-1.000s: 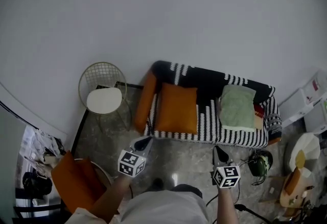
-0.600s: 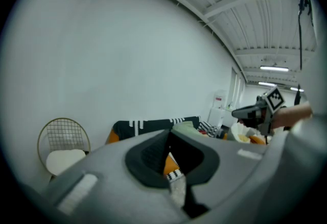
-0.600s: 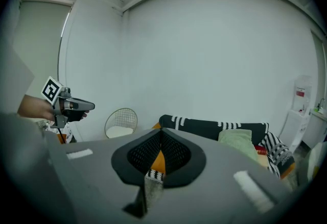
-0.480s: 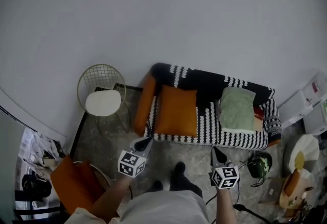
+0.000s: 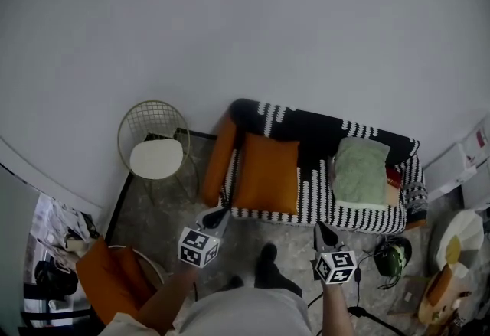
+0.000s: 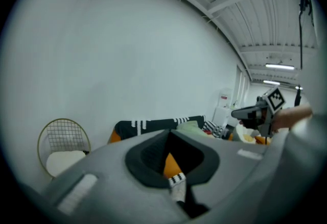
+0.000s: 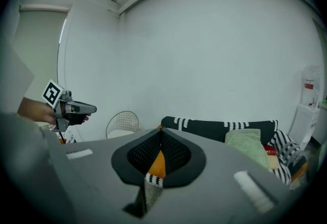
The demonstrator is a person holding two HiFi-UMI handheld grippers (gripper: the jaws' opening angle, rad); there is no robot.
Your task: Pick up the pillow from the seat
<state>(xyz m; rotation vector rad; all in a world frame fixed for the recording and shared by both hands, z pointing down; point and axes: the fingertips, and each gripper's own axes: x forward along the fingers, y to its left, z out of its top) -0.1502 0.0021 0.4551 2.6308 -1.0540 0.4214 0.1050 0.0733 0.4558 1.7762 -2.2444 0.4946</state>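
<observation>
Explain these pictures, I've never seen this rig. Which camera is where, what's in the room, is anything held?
There is no robot here. A person holds a two-jaw grasping tool in each hand. The picture looking steeply down comes from a camera on the person's head. The left tool and the right tool show near its bottom edge. The other two pictures come from cameras riding on each tool, looking along its own jaws. Both pairs of jaws are shut and hold nothing.

Ahead stands a black-and-white striped sofa. On its seat lie an orange pillow and a green pillow. A wire chair stands to the left of the sofa. Neither tool touches a pillow yet.
</observation>
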